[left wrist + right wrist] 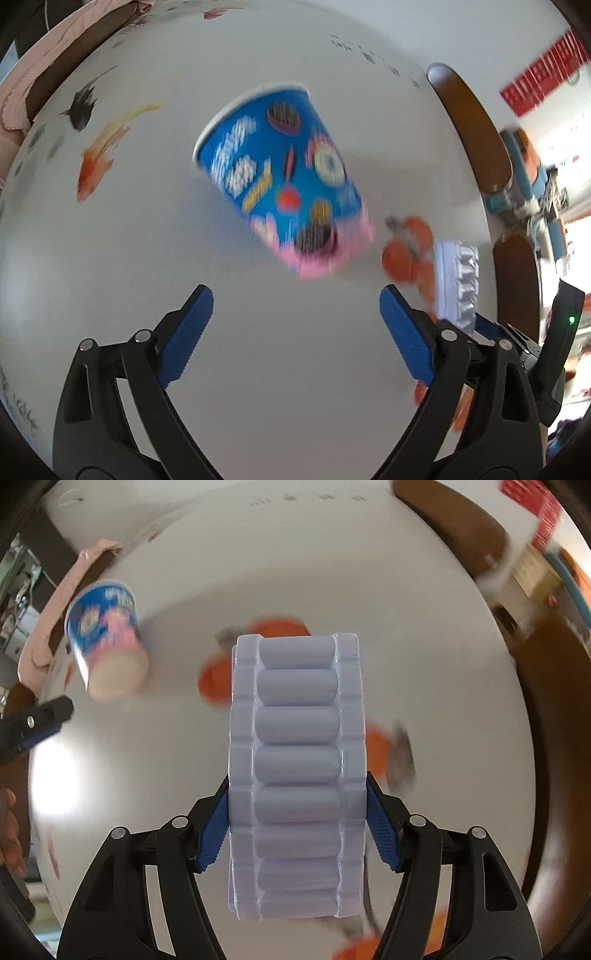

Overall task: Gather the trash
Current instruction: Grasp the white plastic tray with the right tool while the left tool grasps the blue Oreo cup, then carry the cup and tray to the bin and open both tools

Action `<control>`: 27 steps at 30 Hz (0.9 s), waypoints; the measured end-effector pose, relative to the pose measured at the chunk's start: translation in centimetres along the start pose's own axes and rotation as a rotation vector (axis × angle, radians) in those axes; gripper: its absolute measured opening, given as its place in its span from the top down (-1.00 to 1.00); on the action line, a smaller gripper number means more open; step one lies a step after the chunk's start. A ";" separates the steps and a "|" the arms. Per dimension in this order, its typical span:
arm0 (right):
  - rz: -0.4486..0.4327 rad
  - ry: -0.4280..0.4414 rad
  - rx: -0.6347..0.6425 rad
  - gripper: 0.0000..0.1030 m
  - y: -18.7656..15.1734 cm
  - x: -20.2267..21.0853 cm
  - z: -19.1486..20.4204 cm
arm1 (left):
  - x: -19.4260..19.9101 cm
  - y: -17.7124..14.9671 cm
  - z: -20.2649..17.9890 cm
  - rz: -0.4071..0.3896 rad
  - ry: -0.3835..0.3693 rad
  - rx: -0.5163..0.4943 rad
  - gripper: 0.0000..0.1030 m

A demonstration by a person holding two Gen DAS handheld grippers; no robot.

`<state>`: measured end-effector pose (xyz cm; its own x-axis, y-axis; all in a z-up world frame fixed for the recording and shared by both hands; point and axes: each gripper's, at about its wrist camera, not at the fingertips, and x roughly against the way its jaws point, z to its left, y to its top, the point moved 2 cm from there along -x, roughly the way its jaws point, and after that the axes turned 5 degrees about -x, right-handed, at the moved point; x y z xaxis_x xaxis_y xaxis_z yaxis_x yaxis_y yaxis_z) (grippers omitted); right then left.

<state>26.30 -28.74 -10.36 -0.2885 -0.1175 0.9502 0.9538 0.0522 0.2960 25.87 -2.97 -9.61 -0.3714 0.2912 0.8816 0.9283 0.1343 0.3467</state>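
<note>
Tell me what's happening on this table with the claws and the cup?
A person is picking up trash with a claw tool in each hand. The right gripper is shut on a pale ribbed plastic tray, held above the white table. The left gripper is open and empty, aimed at a blue snack cup lying tipped on the table. Nothing has grabbed the cup yet. The orange shapes are printed fish.

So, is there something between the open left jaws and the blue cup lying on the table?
Nothing visible. From the left gripper, only bare white table lies before the cup. The plastic tray, clamped in the right gripper, is off to the side, not in the path.
</note>
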 end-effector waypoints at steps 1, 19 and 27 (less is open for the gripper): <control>-0.010 0.001 0.016 -0.30 0.8 -0.2 0.4 | -0.2 0.7 0.0 -0.007 -0.010 0.012 -0.77; -0.019 0.092 0.127 -0.29 10.8 -4.2 8.4 | -5.3 5.4 1.5 -0.025 -0.119 0.165 -0.61; -0.027 0.164 0.158 -0.29 8.5 -1.0 10.5 | -0.6 3.5 2.2 -0.075 -0.090 0.136 -0.59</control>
<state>33.78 -17.76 -7.75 -0.2837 -0.2796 0.9172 0.9172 0.1998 0.3446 29.34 -0.64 -9.64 -0.4457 0.3587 0.8202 0.8891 0.2842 0.3588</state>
